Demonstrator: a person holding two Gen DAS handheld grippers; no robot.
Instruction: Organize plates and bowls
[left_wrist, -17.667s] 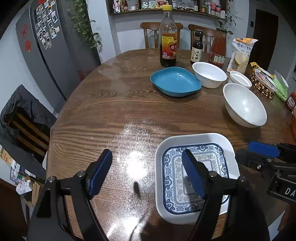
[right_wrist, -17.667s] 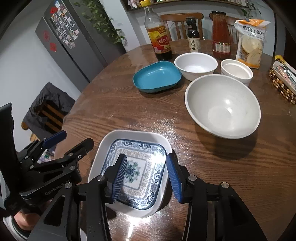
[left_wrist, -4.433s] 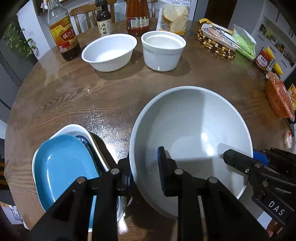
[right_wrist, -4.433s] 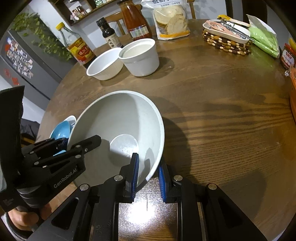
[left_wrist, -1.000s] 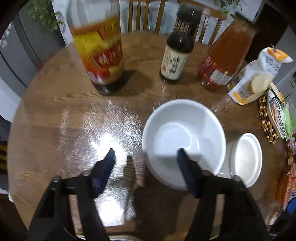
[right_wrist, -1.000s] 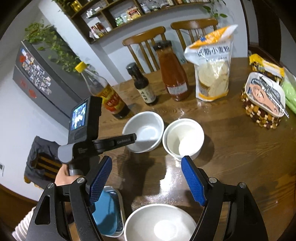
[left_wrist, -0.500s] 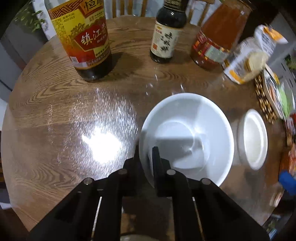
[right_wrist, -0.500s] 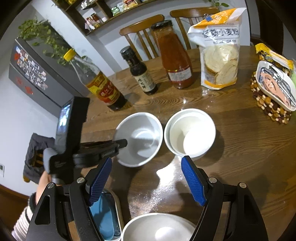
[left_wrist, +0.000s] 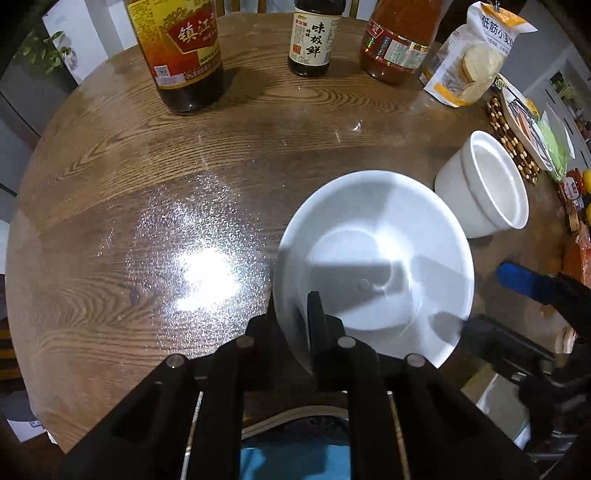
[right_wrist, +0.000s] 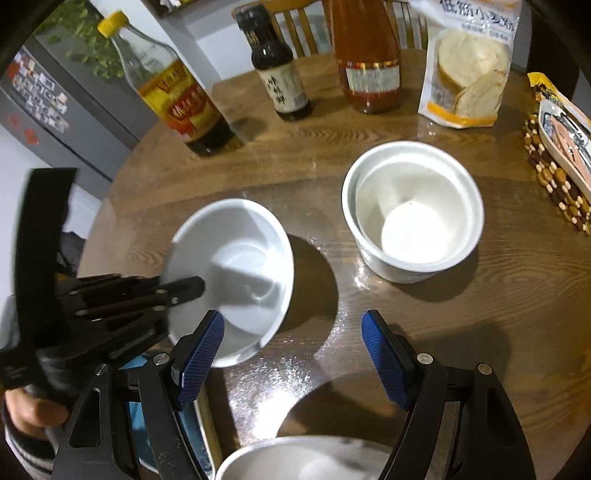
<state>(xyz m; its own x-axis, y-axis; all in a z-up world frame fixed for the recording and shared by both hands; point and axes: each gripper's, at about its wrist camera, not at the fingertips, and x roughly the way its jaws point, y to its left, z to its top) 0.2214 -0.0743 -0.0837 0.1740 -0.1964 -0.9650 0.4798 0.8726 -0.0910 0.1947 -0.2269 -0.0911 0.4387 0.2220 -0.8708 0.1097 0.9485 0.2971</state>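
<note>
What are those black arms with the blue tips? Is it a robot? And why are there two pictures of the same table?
It is not a robot. A person holds a grabbing tool in each hand, and each tool has a camera looking along its claw. One picture comes from the left tool, the other from the right. The left claw pinches the rim of a tilted white bowl; its jaws are just easing open, with the rim between them. The right claw is open and empty. On the wooden table stand a white pot, a dark sauce bottle and a snack bag.
</note>
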